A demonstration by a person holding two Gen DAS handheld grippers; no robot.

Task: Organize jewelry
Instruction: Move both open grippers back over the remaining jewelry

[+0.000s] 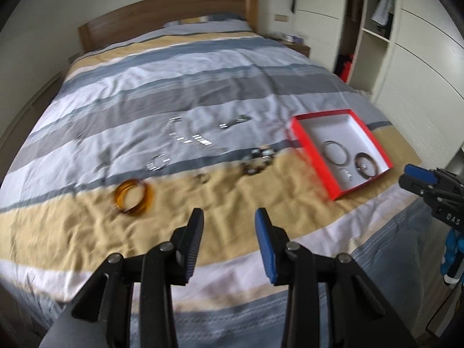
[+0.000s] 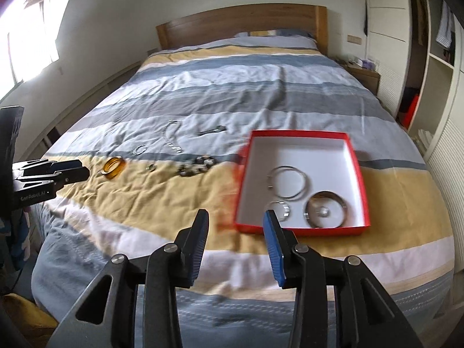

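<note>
1. The left gripper [image 1: 229,217] hangs above the yellow band of the striped bedspread [image 1: 203,87], its jaws spread apart with nothing between them
2. The right gripper [image 2: 236,220] is likewise spread and empty, held over the bed just in front of the near-left corner of the red box [image 2: 364,179]
3. The red box lies open on the bedspread toward the right side; on its white floor rest a large thin silver bangle [image 2: 287,185], a small silver ring-shaped piece [image 2: 279,210] just below it, and a darker metal bangle [image 2: 324,213] with a small ring inside its circle
4. Still on the cover, left of the box: an amber bangle [image 1: 134,198] on the yellow band, nearest the left gripper
5. Beyond it lie a small silver bracelet [image 1: 158,162], a long silver chain [image 1: 188,136] curved across the pale stripe, and a short metal piece [image 1: 235,121] farther back
6. A dark beaded bracelet [image 1: 258,161] sits between the chain and the box, with a tiny item [image 1: 203,177] beside it, possibly a ring; blur hides the detail
7. A wooden headboard [image 2: 240,26] closes the far end of the bed
</note>
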